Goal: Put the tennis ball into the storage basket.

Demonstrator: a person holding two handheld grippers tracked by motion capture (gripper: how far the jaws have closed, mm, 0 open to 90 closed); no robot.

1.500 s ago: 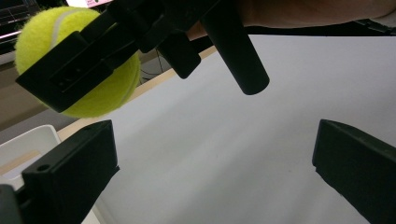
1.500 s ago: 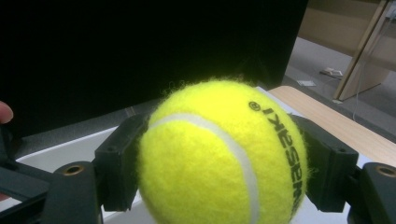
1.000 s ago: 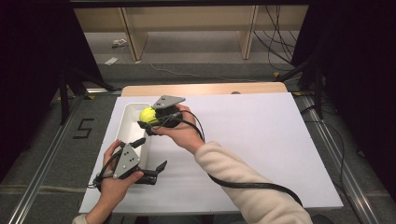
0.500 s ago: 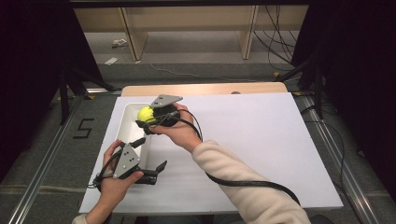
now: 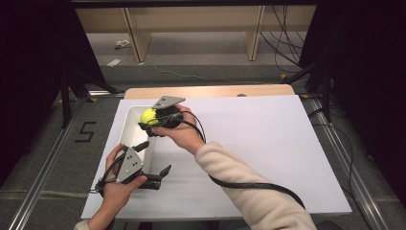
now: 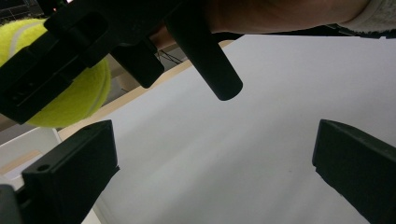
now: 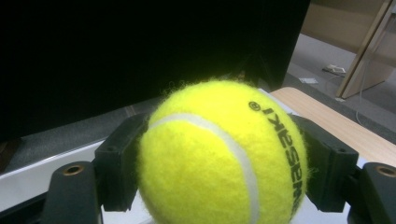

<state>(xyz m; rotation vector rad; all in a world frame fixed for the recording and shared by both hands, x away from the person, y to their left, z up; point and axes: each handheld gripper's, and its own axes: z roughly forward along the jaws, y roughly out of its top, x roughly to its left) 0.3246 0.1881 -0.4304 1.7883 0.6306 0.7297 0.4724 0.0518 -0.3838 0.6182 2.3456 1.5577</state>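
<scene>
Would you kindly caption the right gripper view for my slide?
Right gripper holds a yellow tennis ball between its black jaws.

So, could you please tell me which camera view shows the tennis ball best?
The right gripper view: the tennis ball sits close up between that gripper's two jaws, seam and black lettering plain. The high view shows the ball small, in the right gripper over the white tray. The left gripper view shows part of it behind the other gripper.

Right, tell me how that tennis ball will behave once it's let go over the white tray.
Round, the tennis ball would likely roll until the white tray wall stops it. Its fuzzy felt probably resists slipping in the right gripper. It looks light and may bounce.
</scene>
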